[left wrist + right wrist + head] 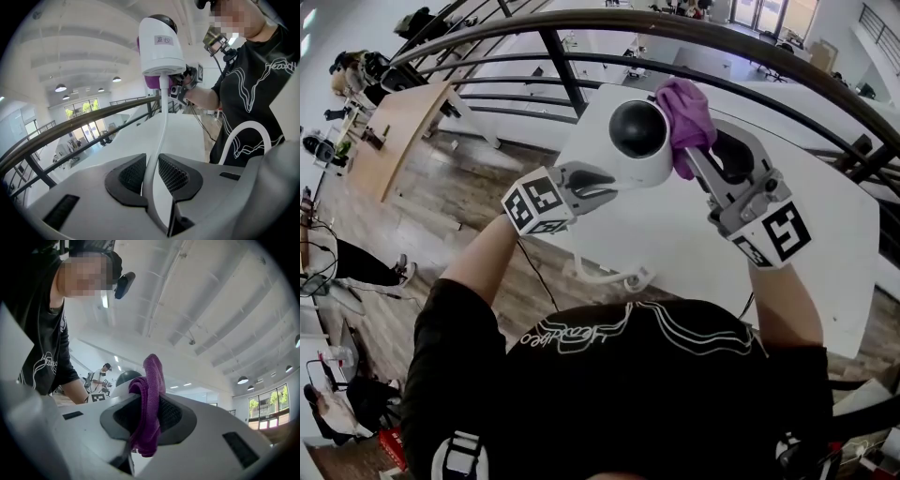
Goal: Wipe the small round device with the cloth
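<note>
The small round device (630, 155), white with a black dome (637, 128), is up in front of the person, over the far left corner of the white table (694, 244) and close to the dark railing (572, 84). From the head view I cannot say for sure if its base rests on something or hangs free.

The left gripper (607, 180) comes to the device from the left side. In the left gripper view its jaws (151, 176) stand only a little apart and pinch the white cable (161, 122), which goes from between the pads straight up to the underside of the device (161, 47). A slack loop of this cable (600, 275) lies at the near left edge of the table.

The right gripper (696, 161) is at the right side of the device. Its jaws (145, 413) are pressed together on the purple cloth (149, 394), and a fold stands up above the pads. The cloth (686, 112) touches the upper right of the device, just beside the dome.
</note>
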A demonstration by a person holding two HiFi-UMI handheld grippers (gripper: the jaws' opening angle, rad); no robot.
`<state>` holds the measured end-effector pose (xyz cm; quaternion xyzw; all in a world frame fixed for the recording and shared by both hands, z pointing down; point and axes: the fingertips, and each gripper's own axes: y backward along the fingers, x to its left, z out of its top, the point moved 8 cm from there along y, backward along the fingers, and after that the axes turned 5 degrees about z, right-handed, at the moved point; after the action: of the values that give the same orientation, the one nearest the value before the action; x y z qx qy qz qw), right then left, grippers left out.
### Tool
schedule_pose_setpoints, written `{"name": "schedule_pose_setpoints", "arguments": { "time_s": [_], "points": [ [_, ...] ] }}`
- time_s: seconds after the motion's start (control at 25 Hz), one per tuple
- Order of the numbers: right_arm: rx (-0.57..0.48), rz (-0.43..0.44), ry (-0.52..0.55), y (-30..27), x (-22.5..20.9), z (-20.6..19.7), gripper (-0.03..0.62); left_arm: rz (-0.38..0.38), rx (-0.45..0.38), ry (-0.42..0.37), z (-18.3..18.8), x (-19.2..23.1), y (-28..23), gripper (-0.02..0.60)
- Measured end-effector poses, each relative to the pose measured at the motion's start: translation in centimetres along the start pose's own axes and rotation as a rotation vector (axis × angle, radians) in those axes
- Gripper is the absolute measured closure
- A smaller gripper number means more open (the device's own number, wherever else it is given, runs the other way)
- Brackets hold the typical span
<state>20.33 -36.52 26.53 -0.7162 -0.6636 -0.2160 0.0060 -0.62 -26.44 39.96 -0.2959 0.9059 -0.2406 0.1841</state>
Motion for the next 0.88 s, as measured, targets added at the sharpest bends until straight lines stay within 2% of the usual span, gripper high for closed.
{"name": "schedule_pose_setpoints", "arguments": {
  "time_s": [0.48,0.88],
  "points": [
    [-0.006,0.037,0.029,0.6,1.6,1.4,0.522,-0.002,-0.019,0.01,0.3,0.3,0.2,0.506],
    [0.052,0.076,0.033,1.4,3.6,0.8,0.522,0.029,-0.043,0.021,0.4,0.3,0.4,0.506]
  ]
}}
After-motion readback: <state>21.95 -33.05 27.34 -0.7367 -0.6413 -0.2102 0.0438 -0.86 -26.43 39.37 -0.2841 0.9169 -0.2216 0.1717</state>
